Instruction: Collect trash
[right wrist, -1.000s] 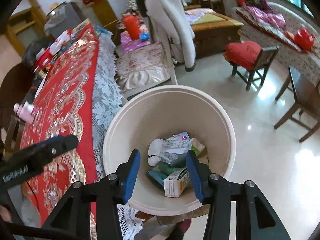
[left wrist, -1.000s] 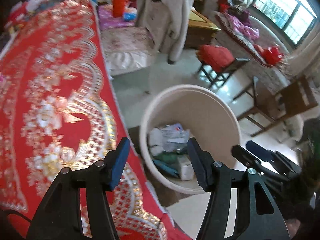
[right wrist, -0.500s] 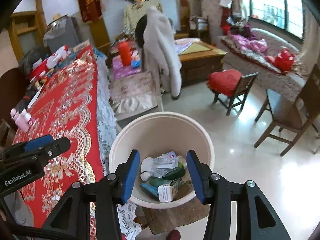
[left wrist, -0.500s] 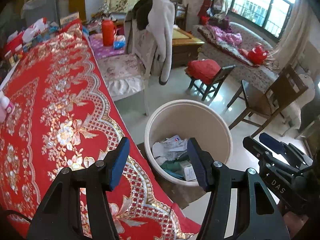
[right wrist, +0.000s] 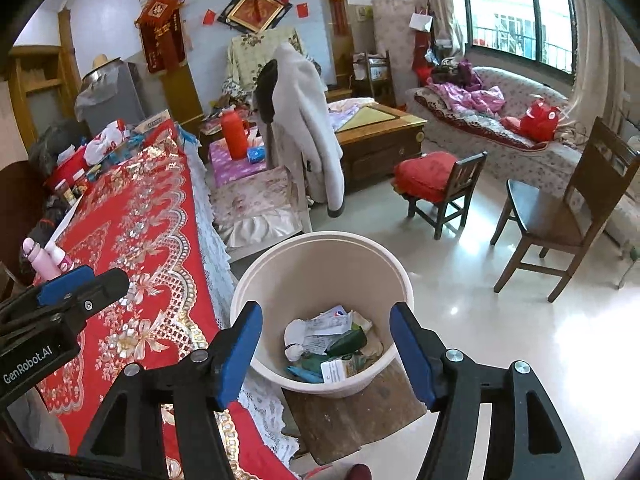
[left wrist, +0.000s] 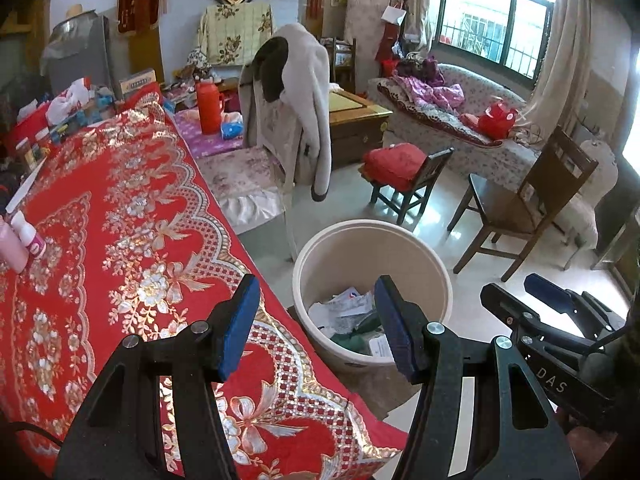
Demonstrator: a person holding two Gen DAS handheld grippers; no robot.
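The cream bin [right wrist: 320, 308] stands on the floor right beside the table's red cloth [left wrist: 120, 248], a sensible spot, I'd say, since rubbish can go straight from the tabletop over the edge into it. Trash [right wrist: 332, 344] already lies at its bottom: crumpled paper, a green bottle, a small carton. Above the bin the right gripper [right wrist: 326, 354] has its jaws spreading, nothing between them, which suggests it has just let something drop. The left gripper [left wrist: 316, 322], above the cloth's edge next to the bin, is part open and empty too. Compared with a second ago, both grippers have lifted away from the bin, which now looks smaller, with more of the room showing beyond it.
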